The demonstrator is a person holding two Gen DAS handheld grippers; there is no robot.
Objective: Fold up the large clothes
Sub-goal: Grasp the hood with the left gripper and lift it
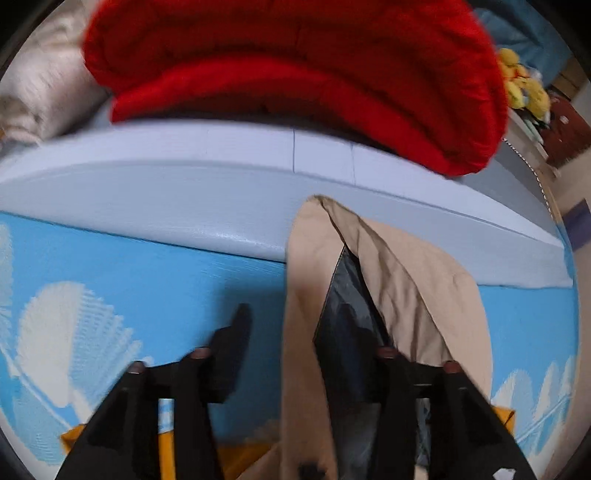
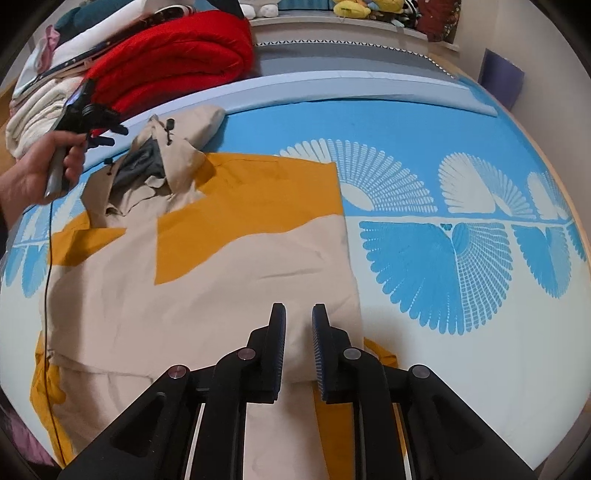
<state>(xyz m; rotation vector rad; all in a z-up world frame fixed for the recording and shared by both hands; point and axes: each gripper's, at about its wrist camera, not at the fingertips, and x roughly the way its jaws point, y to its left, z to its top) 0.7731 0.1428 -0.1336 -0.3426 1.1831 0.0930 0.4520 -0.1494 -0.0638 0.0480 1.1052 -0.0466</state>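
Note:
A beige and mustard-yellow hooded jacket (image 2: 207,280) lies spread on the blue and white patterned bed cover (image 2: 461,192). Its beige hood with grey lining (image 2: 155,162) sits at the far left, also in the left wrist view (image 1: 388,266). My left gripper (image 1: 295,325) is open above the hood, its right finger over the grey lining; it also shows hand-held in the right wrist view (image 2: 107,133). My right gripper (image 2: 298,314) is open with a narrow gap, over the jacket's beige right edge.
A folded red blanket (image 2: 173,55) and a pile of white bedding (image 2: 33,107) lie at the back left behind a pale blue folded cover edge (image 1: 184,184). Yellow plush toys (image 2: 354,7) sit on a far shelf. A thin black cable (image 2: 47,295) crosses the jacket's left side.

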